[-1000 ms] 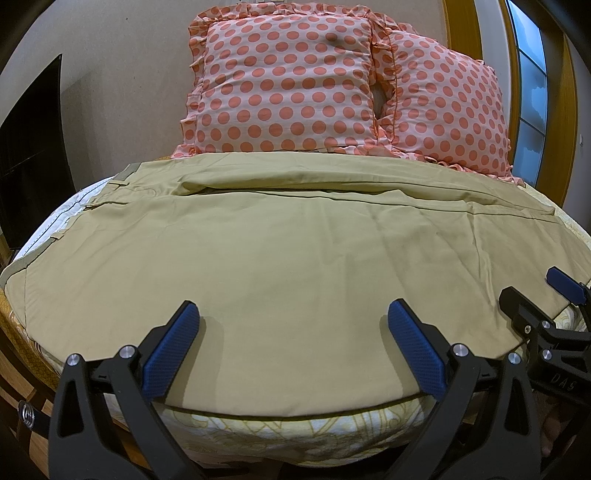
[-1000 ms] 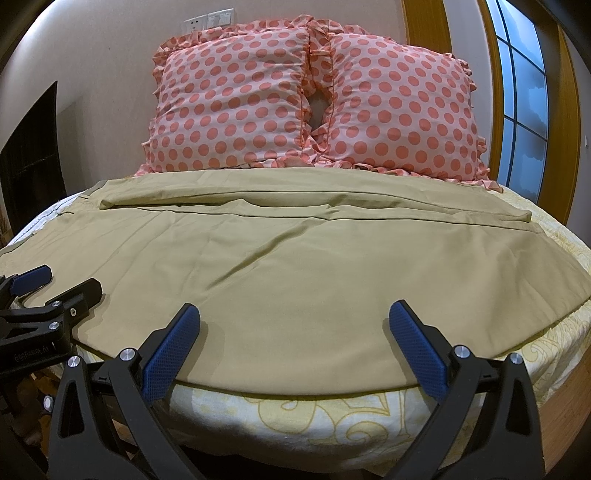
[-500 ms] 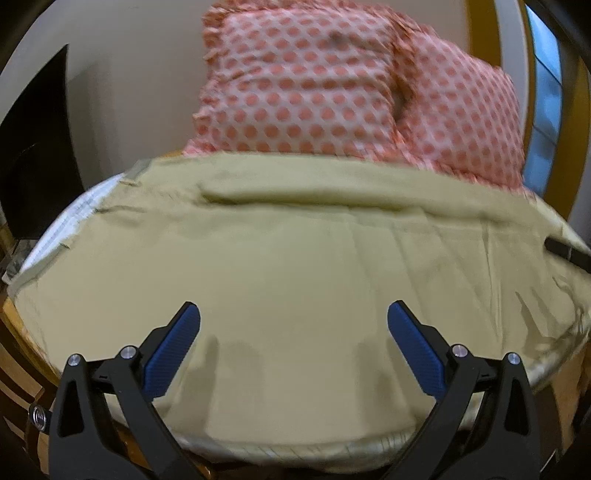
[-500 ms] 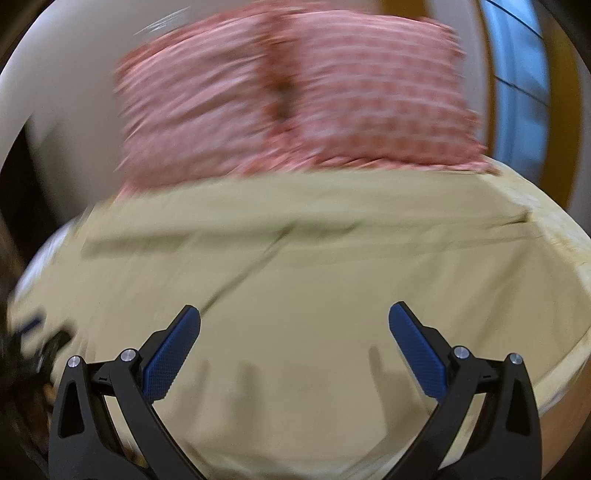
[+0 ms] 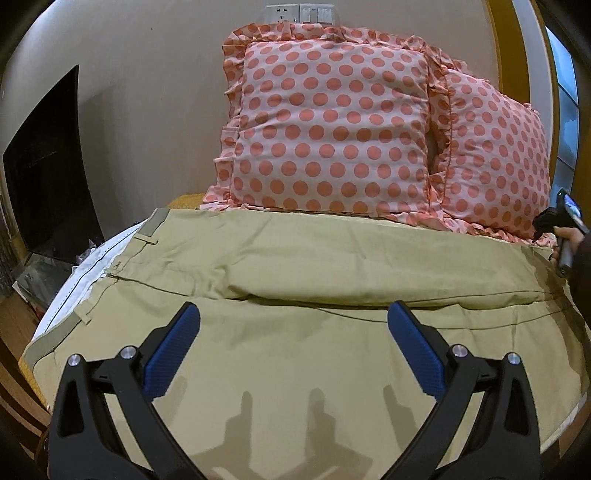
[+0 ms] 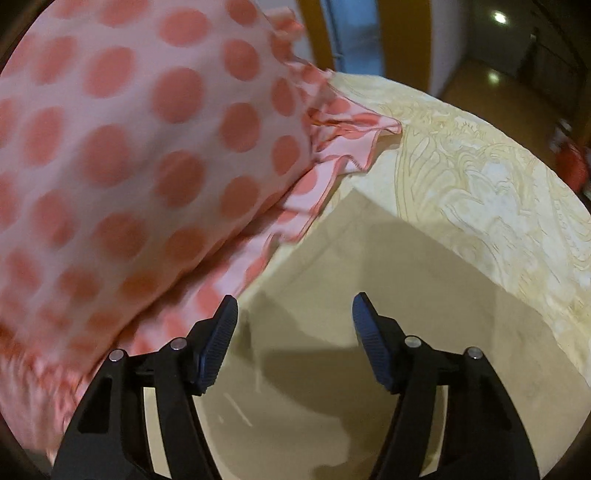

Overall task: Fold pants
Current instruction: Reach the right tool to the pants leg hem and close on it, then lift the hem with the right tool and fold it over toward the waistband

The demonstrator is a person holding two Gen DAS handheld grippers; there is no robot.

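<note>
Behind the pants: two pink polka-dot pillows (image 5: 328,133) lean on the wall, their frilled lower edge touching the far side of the khaki pants (image 5: 295,295).
Pants: spread flat across the bed, waistband (image 5: 110,266) at the left, one leg folded over along the pillow side.
Bedsheet: cream patterned sheet (image 6: 480,184) shows beyond the pant hem.
Left gripper (image 5: 293,350): jaws wide apart, holding nothing, hovering over the near half of the pants.
Right gripper (image 6: 293,343): jaws partly apart, nothing between them, above the hem corner (image 6: 354,192), just beside a pillow (image 6: 129,147).
Wall: socket plates (image 5: 299,13) above the pillows.
</note>
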